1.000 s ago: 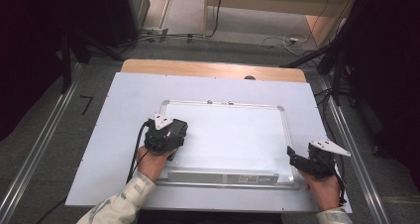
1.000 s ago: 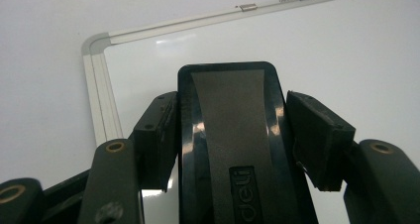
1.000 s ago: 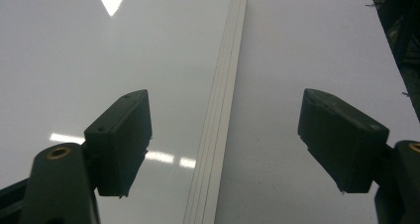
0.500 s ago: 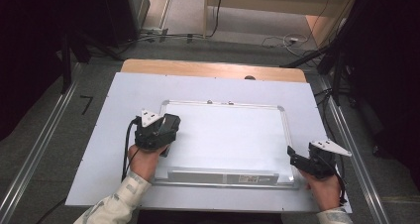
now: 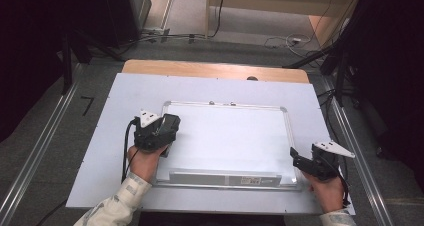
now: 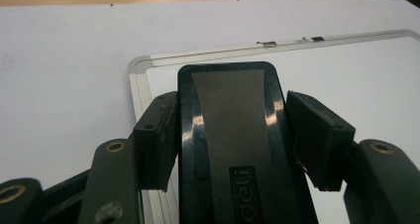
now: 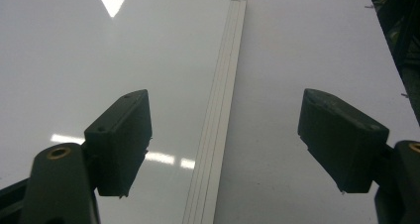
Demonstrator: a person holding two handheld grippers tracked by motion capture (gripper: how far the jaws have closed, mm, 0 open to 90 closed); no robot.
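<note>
In the left gripper view, a black eraser (image 6: 236, 149) marked "deli" is seen clamped between the left claw (image 6: 233, 135) jaws, over the whiteboard (image 6: 366, 70) near its left rim. From the high view, that left claw (image 5: 167, 128) is held by a sleeved hand toward the surface's left edge. The right claw (image 7: 233, 144) is spread wide, empty, astride the whiteboard's right rim.

both grippers are matte black; the left gripper (image 5: 170, 122) and right gripper (image 5: 293, 156) each carry a pale grey three-cornered plate on top and a black cable trailing down the frame. blocky jaw pads sit on arms with brass-ringed screw holes. a light patterned sleeve (image 5: 112, 206) shows at lower left
</note>
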